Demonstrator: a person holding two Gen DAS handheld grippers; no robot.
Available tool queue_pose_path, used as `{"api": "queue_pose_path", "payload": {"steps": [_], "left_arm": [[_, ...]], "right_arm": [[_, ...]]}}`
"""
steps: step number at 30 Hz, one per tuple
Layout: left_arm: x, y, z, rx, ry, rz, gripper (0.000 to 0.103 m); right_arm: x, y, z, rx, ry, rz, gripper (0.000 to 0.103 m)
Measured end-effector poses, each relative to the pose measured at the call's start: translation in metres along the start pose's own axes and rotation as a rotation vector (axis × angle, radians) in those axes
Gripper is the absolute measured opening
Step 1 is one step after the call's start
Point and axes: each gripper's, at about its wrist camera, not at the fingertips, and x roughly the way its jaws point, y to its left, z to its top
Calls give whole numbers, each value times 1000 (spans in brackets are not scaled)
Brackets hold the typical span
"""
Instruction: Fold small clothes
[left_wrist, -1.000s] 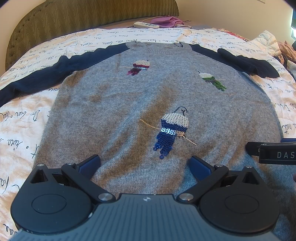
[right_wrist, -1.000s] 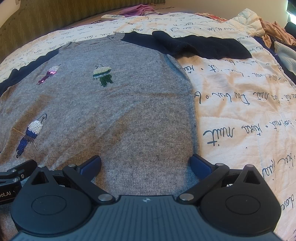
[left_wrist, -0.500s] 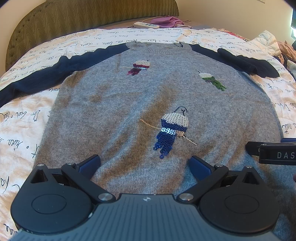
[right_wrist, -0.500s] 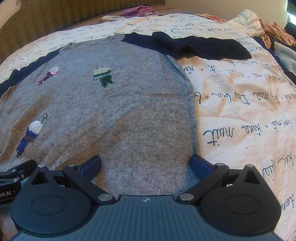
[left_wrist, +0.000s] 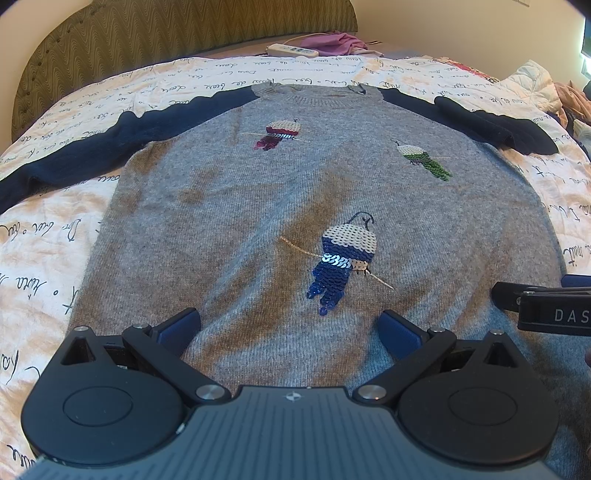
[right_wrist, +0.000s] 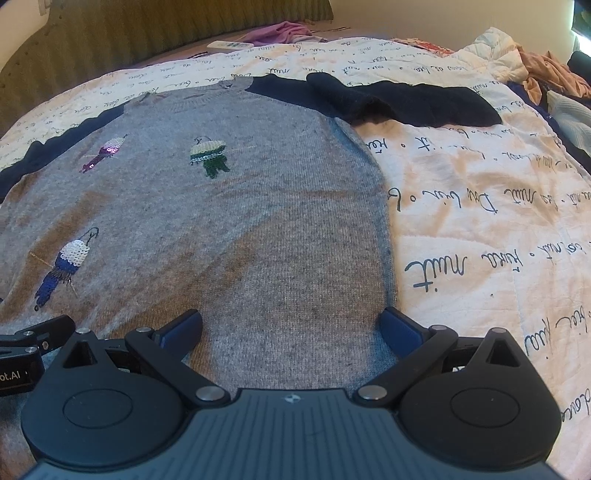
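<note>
A small grey sweater (left_wrist: 258, 206) with navy sleeves and three sequin birds lies flat, front up, on the bed. Its left sleeve (left_wrist: 92, 144) stretches outward; the right sleeve (right_wrist: 402, 98) lies bunched near the shoulder. My left gripper (left_wrist: 288, 325) is open above the hem near the blue bird (left_wrist: 340, 262), nothing between its fingers. My right gripper (right_wrist: 291, 325) is open over the sweater's (right_wrist: 240, 229) lower right part, its right fingertip (right_wrist: 395, 325) at the side seam. Each gripper shows at the edge of the other's view.
The sweater lies on a cream quilt (right_wrist: 480, 206) printed with dark script. A green padded headboard (left_wrist: 147, 40) stands behind. A white power strip (left_wrist: 291, 50) and purple cloth (left_wrist: 340, 40) lie at the head. More clothes (right_wrist: 546, 70) are heaped at the right.
</note>
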Motion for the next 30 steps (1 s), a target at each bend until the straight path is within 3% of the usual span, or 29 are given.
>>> {"api": "queue_pose_path", "payload": {"steps": [7, 11, 19, 21, 24, 26, 30], "left_arm": [[0, 1, 2, -5, 7, -2, 103], [1, 3, 9, -20, 30, -4, 103], [8, 11, 38, -62, 16, 0, 103], [14, 13, 45, -76, 17, 0, 103], [23, 14, 52, -85, 18, -3, 103], [29, 13, 54, -80, 13, 2, 103], [40, 12, 53, -58, -7, 8, 103]], "right_arm": [[-9, -14, 5, 57, -42, 69, 103], [-13, -17, 16, 23, -76, 67, 103], [-17, -52, 76, -74, -247, 83, 103], [-10, -77, 98, -22, -250, 107, 103], [6, -132, 132, 159, -221, 210, 103], [18, -174, 146, 326, -279, 280, 103], [51, -241, 169, 545, -319, 246, 103]]}}
